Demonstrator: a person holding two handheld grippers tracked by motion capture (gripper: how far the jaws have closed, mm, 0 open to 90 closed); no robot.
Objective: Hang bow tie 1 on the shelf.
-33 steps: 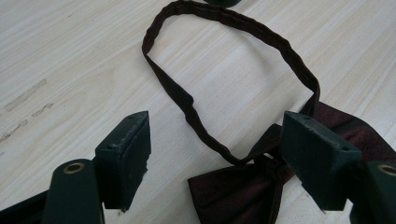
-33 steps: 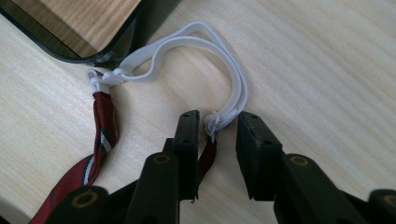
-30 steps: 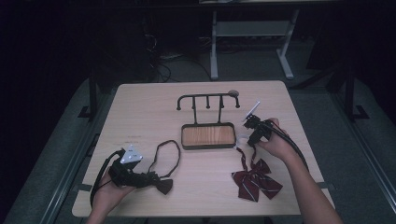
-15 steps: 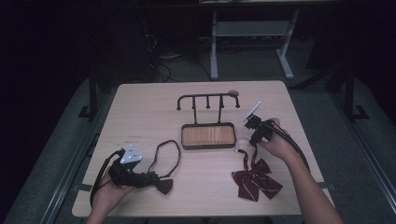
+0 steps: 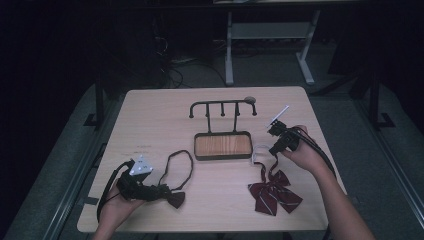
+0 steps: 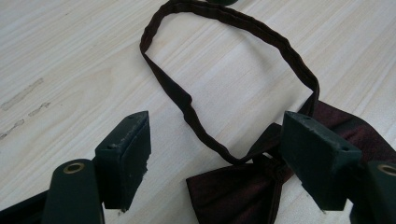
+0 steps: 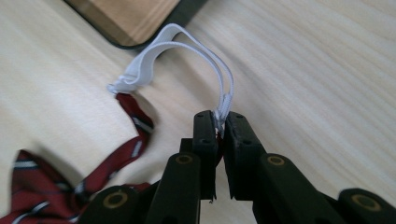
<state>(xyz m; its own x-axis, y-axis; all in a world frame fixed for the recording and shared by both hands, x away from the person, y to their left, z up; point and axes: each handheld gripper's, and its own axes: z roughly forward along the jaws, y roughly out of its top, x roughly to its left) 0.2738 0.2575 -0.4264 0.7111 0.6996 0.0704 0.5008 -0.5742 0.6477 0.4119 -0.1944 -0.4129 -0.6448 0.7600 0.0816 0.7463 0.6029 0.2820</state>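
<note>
At the near left of the table (image 5: 150,115), the left gripper (image 6: 215,158) is lying low in the person's left hand (image 5: 116,204), its fingers (image 6: 125,156) spread wide and released, pressing on nothing. Between them and just beyond, a dark bow tie (image 6: 261,186) is lying flat on the table, its dark strap (image 6: 233,28) looping away toward the far side. In the high view this bow (image 5: 175,198) is sitting just right of the left gripper (image 5: 150,191), the loop reaching toward the stand.

In the middle of the table a stand (image 5: 222,145) with a wooden base and a row of hooks is standing upright.

To the right, a striped red bow tie (image 5: 272,192) is lying near the front edge, its white strap (image 7: 187,51) arching up off the table beside the stand's corner. The right gripper (image 7: 219,126) is gripping that strap: its fingers (image 7: 205,135) have just been closing and are now clenched on the white band, which is running up from between their tips. The right hand (image 5: 302,155) is holding the gripper just right of the stand
</note>
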